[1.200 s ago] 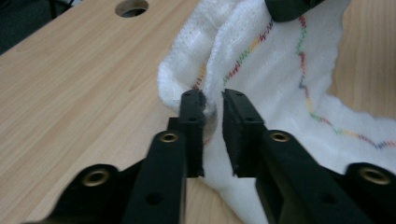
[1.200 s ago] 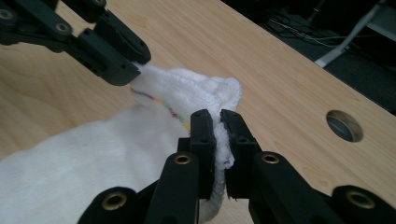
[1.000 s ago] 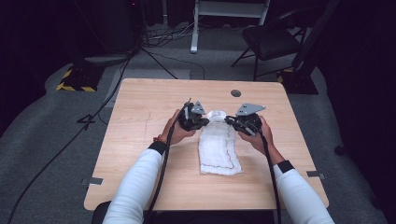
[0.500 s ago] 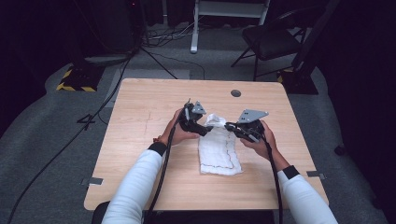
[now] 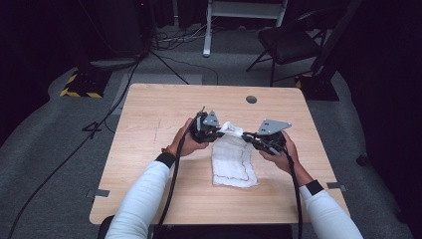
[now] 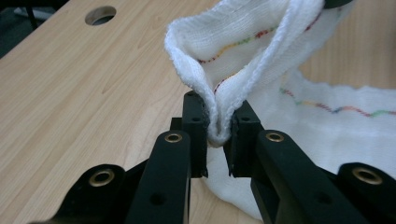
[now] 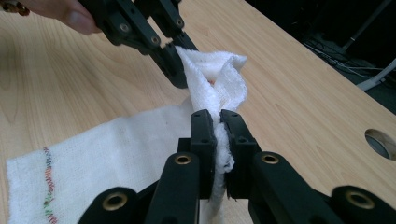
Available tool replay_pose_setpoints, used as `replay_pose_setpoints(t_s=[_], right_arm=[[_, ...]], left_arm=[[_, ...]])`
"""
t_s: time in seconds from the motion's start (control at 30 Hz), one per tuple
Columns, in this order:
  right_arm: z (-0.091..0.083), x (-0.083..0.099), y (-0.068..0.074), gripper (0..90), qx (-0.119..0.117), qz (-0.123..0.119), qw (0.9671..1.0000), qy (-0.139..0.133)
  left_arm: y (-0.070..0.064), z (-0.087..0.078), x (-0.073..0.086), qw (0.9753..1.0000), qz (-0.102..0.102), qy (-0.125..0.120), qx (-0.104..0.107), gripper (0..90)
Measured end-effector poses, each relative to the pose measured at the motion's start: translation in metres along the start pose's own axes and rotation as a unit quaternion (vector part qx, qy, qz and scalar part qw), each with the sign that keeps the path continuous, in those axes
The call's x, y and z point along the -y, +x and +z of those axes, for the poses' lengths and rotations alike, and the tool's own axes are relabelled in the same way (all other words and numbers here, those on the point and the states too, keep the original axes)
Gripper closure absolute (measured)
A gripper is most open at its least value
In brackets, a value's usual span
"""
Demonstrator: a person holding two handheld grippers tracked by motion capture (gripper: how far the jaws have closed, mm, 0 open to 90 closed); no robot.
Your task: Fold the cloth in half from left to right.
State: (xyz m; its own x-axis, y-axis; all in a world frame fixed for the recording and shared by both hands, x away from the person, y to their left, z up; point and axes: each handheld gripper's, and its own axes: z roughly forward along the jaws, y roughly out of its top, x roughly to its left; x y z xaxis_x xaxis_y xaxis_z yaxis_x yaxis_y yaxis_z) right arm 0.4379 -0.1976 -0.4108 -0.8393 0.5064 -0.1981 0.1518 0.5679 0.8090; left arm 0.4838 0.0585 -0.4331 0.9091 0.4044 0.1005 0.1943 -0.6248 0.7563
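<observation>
A white cloth (image 5: 232, 159) with a coloured stitched line lies on the wooden table (image 5: 149, 124); its far end is lifted and bunched between both grippers. My left gripper (image 5: 219, 133) is shut on a folded edge of the cloth (image 6: 243, 65), which is pinched between its jaws (image 6: 217, 137). My right gripper (image 5: 249, 139) is shut on the other lifted corner, cloth (image 7: 116, 149) squeezed between its jaws (image 7: 218, 140). The left gripper (image 7: 175, 60) appears close ahead in the right gripper view, holding the same raised fold.
A round cable hole (image 5: 251, 99) sits in the table near the far edge. A chair (image 5: 288, 40) and a white stand (image 5: 244, 15) are on the floor beyond. Cables (image 5: 74, 149) run along the floor at left.
Both grippers have drawn toward me and slightly apart, lifting the far end of the cloth off the table. The cloth's flat part has shortened.
</observation>
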Motion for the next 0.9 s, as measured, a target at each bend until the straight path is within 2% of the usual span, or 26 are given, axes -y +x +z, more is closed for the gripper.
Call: replay_pose_setpoints(t_s=[0.1, 0.13, 0.17, 0.2, 0.27, 0.3, 0.33, 0.43, 0.53, 0.6, 0.63, 0.67, 0.8, 0.9], right_arm=[[-0.005, -0.002, 0.002, 84.6, -0.001, -0.002, 1.0000, -0.006], [-0.007, -0.002, 0.002, 84.6, -0.001, -0.001, 1.0000, -0.008], [-0.009, -0.002, 0.003, 84.6, -0.003, 0.001, 0.9999, -0.011], [-0.009, -0.002, 0.003, 84.6, -0.003, 0.001, 0.9999, -0.011], [-0.013, 0.001, 0.007, 84.6, -0.014, -0.001, 0.9998, -0.012], [-0.013, 0.001, 0.007, 84.6, -0.014, -0.001, 0.9998, -0.012], [-0.015, 0.006, 0.011, 84.6, -0.023, -0.006, 0.9997, -0.007], [-0.018, 0.012, 0.016, 84.6, -0.034, -0.010, 0.9994, -0.002], [-0.020, 0.016, 0.019, 84.6, -0.042, -0.011, 0.9990, 0.001], [-0.021, 0.022, 0.024, 84.5, -0.051, -0.015, 0.9985, 0.010], [-0.021, 0.022, 0.024, 84.5, -0.051, -0.015, 0.9985, 0.010], [-0.020, 0.026, 0.027, 84.5, -0.056, -0.016, 0.9982, 0.015], [-0.019, 0.032, 0.031, 84.5, -0.064, -0.016, 0.9976, 0.024], [-0.018, 0.041, 0.040, 84.4, -0.072, -0.017, 0.9966, 0.036]], left_arm=[[-0.006, -0.015, -0.001, 0.9999, 0.007, -0.004, 0.012, 76.8], [-0.006, -0.015, -0.001, 0.9999, 0.007, -0.004, 0.012, 76.7], [-0.012, -0.020, 0.000, 0.9998, 0.018, -0.001, 0.012, 77.0], [-0.012, -0.020, 0.000, 0.9998, 0.018, -0.001, 0.012, 77.8], [-0.023, -0.022, 0.003, 0.9993, 0.031, 0.003, 0.019, 78.7], [-0.023, -0.022, 0.003, 0.9993, 0.031, 0.003, 0.019, 78.9], [-0.031, -0.024, 0.005, 0.9989, 0.041, 0.007, 0.022, 78.2], [-0.041, -0.027, 0.008, 0.9973, 0.056, 0.015, 0.044, 76.1], [-0.046, -0.027, 0.010, 0.9965, 0.060, 0.025, 0.053, 75.5], [-0.054, -0.027, 0.013, 0.9949, 0.072, 0.039, 0.059, 74.3], [-0.054, -0.027, 0.013, 0.9949, 0.072, 0.039, 0.059, 74.4], [-0.058, -0.026, 0.017, 0.9944, 0.069, 0.042, 0.068, 74.7], [-0.065, -0.022, 0.024, 0.9924, 0.077, 0.054, 0.079, 75.2], [-0.072, -0.021, 0.029, 0.9921, 0.071, 0.057, 0.086, 73.5]])
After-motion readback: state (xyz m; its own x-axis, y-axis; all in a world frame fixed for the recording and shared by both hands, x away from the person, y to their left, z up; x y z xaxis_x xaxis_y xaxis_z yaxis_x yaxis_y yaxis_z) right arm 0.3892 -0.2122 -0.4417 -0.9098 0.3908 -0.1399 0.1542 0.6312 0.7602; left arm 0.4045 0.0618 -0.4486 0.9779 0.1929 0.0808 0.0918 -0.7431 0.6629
